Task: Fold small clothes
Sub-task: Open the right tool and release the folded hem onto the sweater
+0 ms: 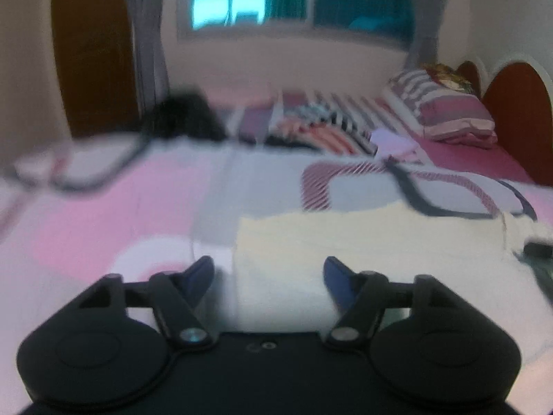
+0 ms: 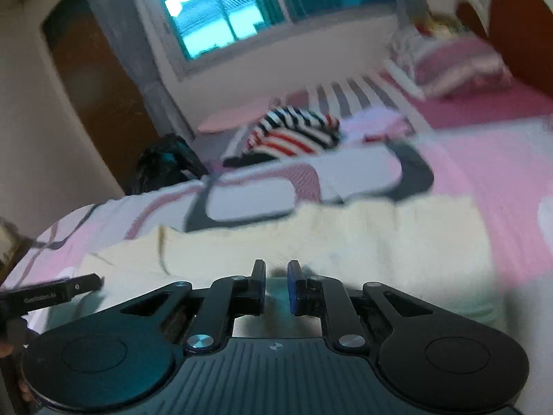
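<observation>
Looking down my left gripper (image 1: 269, 269), the jaws are spread wide with nothing pinched, hovering over the cream cloth (image 1: 373, 238) lying on the pink bedspread (image 1: 103, 214). On the right, my right gripper (image 2: 276, 271) is nearly clenched over that same cloth (image 2: 363, 235), though I can't tell if any fabric's caught.

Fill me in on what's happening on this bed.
A person with a gripper in each hand is folding a cream cloth spread on the pink bedspread. The left gripper is open over the cloth's near edge. The right gripper is nearly closed over the cloth; whether it pinches fabric is unclear. A striped garment waits farther back.
</observation>
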